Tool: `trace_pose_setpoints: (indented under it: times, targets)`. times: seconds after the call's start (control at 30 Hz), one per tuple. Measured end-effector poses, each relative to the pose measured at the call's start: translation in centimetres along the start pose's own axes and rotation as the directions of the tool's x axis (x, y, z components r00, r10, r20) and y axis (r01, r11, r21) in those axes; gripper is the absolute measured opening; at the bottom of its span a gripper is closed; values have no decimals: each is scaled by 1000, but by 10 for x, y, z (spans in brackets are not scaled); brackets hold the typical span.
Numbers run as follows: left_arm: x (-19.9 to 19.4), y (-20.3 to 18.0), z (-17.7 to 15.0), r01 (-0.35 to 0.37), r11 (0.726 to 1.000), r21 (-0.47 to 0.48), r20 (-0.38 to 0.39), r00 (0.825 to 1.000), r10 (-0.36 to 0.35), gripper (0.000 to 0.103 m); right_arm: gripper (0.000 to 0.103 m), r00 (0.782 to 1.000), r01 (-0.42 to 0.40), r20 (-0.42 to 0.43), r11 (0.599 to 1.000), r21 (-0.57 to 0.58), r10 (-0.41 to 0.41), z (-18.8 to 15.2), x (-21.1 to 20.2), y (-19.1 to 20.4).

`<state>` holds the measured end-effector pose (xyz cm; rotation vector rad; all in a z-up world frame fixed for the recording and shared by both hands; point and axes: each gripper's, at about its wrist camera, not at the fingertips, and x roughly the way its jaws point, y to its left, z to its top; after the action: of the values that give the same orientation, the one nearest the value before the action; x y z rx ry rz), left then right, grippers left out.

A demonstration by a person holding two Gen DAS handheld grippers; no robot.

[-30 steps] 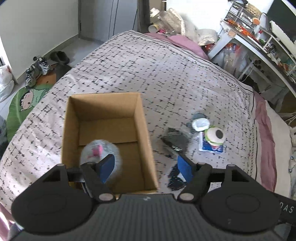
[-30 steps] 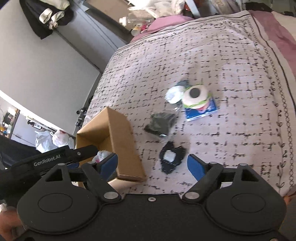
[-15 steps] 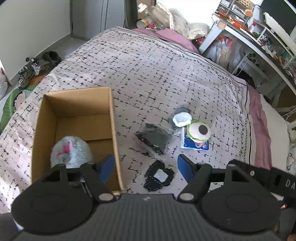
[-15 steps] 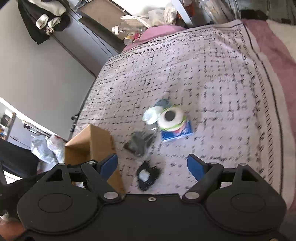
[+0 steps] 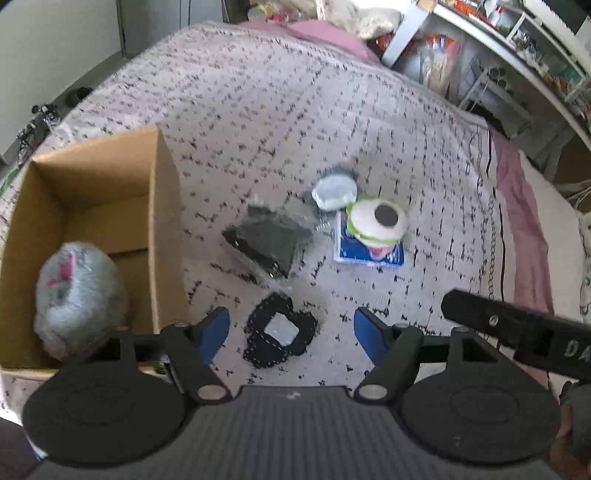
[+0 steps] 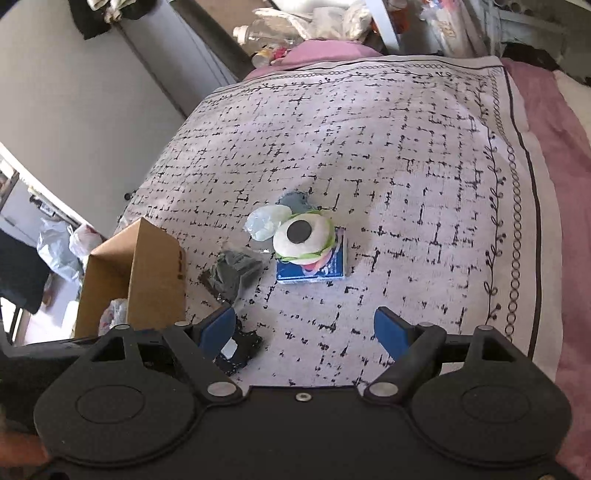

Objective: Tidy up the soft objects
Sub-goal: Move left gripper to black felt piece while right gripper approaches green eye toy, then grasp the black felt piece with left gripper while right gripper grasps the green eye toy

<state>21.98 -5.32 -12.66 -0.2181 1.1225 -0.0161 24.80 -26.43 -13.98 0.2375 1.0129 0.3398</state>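
A brown cardboard box (image 5: 162, 206) stands open on the bed with a grey fluffy toy (image 5: 77, 291) inside; the box also shows in the right wrist view (image 6: 155, 273). On the bedspread lie a black pouch with a clear window (image 5: 280, 336), a dark bagged item (image 5: 269, 240), a pale plastic-wrapped item (image 5: 334, 192) and a white-and-green round plush (image 5: 380, 221) on a blue packet (image 5: 369, 256). My left gripper (image 5: 291, 328) is open above the black pouch. My right gripper (image 6: 304, 328) is open and empty, hovering before the plush (image 6: 304, 234).
The patterned bedspread (image 6: 406, 147) has a pink sheet (image 6: 554, 122) along its right side. Cluttered shelves (image 5: 517, 48) stand beyond the bed at the right. Shoes (image 5: 40, 114) lie on the floor at the left. Bottles and bags (image 6: 295, 26) sit at the bed's head.
My left gripper moved right, from over the box with the grey toy to above the black pouch. My right gripper's view shifted right and closer to the plush.
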Motion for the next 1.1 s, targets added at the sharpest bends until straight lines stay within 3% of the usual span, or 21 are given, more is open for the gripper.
trace_pose_setpoints:
  times: [0.3,0.57,0.8,1.1]
  targets:
    - [44,-5,-5,-21,1000,0,-97,995,21,70,82,999,-19,-46,1000,-1,19,15,22,-12]
    - [77,-6,-3,-46,999,-7,-169,985,44,69,82,997,-26,-72,997,-73,21,25,44,-9]
    - [89,1,-1,-68,995,-70,-201,978,53,46,82,998,-26,-54,986,-163,17,36,62,0]
    - [88,1,7,-31,995,-96,-202,979,11,39,73,1000,2,-29,964,-266,-10,41,88,13]
